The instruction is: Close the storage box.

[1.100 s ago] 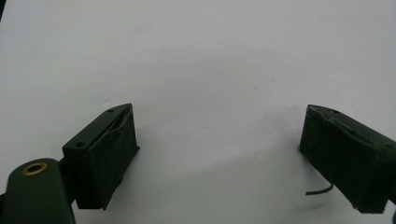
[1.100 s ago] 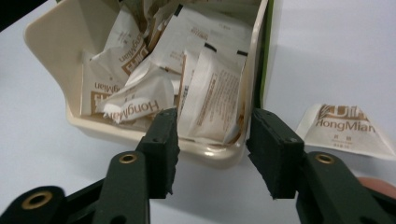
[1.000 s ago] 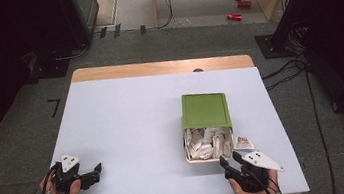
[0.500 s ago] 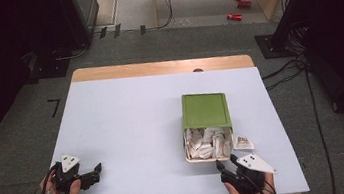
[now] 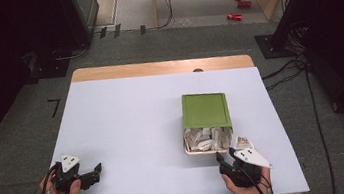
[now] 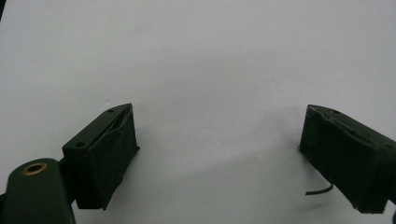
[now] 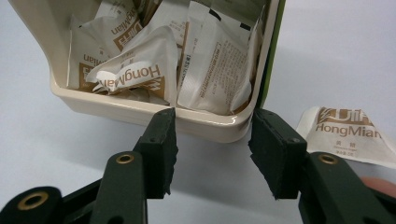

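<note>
Where the high view blurs them, packets [image 7: 140, 74] read "HongMian" close up.

I read "HongMian" in brown print on the loose white sachet [image 7: 343, 135] lying on the table [image 7: 327, 56]. The same "HongMian" appears, upside down, on a crumpled sachet [image 7: 135, 77] inside the cream box [image 7: 205, 126]. Smaller print is illegible.

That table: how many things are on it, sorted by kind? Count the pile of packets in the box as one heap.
Box with green lid: 1
Heap of packets inside the box: 1
Loose packet lying beside the box: 1
Hand-held grippers, left gripper and right gripper: 2
Total: 5
</note>
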### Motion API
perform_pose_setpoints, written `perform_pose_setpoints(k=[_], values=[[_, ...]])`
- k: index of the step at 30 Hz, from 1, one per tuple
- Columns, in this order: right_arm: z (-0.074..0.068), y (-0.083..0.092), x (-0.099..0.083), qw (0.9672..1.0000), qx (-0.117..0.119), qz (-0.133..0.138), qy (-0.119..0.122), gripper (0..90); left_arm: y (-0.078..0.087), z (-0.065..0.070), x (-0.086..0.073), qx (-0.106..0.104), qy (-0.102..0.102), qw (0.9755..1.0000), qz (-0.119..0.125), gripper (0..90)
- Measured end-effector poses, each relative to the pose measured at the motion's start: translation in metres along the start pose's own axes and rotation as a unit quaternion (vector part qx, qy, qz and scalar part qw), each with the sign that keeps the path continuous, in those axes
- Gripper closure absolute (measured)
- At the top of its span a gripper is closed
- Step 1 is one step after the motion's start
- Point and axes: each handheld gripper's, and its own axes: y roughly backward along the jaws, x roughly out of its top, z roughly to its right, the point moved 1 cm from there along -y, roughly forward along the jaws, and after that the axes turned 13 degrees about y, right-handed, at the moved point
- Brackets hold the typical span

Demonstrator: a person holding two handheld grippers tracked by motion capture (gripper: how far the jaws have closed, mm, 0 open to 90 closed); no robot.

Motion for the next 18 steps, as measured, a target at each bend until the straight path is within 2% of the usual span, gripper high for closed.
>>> perform_pose_setpoints(k=[13,18], values=[[-0.0045,-0.0075,0.0067,0.9995,-0.027,-0.006,-0.012,50.8,0.0000,0.0000,0.0000,0.000,0.000,1.0000,0.000,11.2],[-0.0092,-0.0089,0.0090,0.9988,-0.045,-0.011,-0.019,48.5,0.0000,0.0000,0.0000,0.000,0.000,1.0000,0.000,11.2]])
